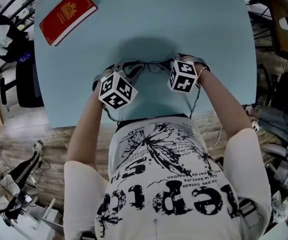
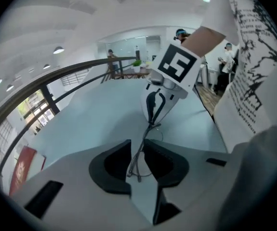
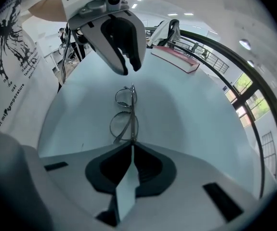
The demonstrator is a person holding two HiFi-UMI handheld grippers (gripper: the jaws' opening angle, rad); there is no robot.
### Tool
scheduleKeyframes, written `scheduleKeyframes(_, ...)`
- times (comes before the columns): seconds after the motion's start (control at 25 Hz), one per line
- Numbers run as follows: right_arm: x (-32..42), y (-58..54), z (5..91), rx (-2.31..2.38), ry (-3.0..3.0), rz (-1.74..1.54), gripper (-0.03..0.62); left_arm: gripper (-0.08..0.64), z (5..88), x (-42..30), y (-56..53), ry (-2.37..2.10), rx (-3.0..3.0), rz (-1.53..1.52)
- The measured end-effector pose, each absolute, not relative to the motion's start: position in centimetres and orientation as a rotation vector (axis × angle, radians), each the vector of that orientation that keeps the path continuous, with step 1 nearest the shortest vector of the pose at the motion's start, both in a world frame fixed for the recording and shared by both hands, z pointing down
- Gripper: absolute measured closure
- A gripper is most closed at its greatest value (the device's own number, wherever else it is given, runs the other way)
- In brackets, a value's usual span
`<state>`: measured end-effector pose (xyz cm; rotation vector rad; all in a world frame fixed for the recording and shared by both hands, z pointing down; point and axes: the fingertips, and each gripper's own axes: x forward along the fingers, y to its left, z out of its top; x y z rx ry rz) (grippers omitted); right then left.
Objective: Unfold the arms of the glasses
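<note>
The right tool (image 3: 130,150) is clenched on one end of the glasses (image 3: 124,124), which reach straight ahead of it to the left tool (image 2: 137,153), released, its jaws slightly apart around the frame's other end, low over the pale blue bench (image 1: 184,24), a red book (image 1: 67,15) lying well beyond both tools.
</note>
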<state>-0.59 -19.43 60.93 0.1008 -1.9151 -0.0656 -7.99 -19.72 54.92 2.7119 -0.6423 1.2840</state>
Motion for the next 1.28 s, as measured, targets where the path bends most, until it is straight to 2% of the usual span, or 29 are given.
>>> scheduleKeyframes(0.04, -0.5, -19.4, 60.9, 0.101, -1.917, -0.061, 0.565, 0.450, 55.3, -7.4, -19.8, -0.580, 2.730, 1.343)
scheduleKeyframes(0.16, -0.3, -19.5, 60.9, 0.103, -1.920, -0.057, 0.566, 0.439, 56.4, -5.6, -19.9, -0.406, 2.765, 1.481)
scheduleKeyframes(0.36, 0.0, -19.6, 60.7, 0.103, -1.926, -0.063, 0.566, 0.442, 58.3, -3.8, -19.6, -0.210, 2.772, 1.628)
scheduleKeyframes(0.52, 0.4, -19.6, 60.8, 0.097, -1.926, -0.054, 0.566, 0.493, 59.1, -2.9, -19.7, -0.165, 2.788, 1.692)
scheduleKeyframes(0.72, 0.9, -19.3, 60.9, 0.066, -1.919, -0.034, 0.566, 0.523, 59.3, -2.2, -19.5, -0.170, 2.837, 1.715)
scheduleKeyframes(1.28, 1.6, -19.3, 61.3, 0.002, -1.848, -0.078, 0.566, 0.529, 58.2, -1.9, -19.1, -0.068, 2.878, 1.525)
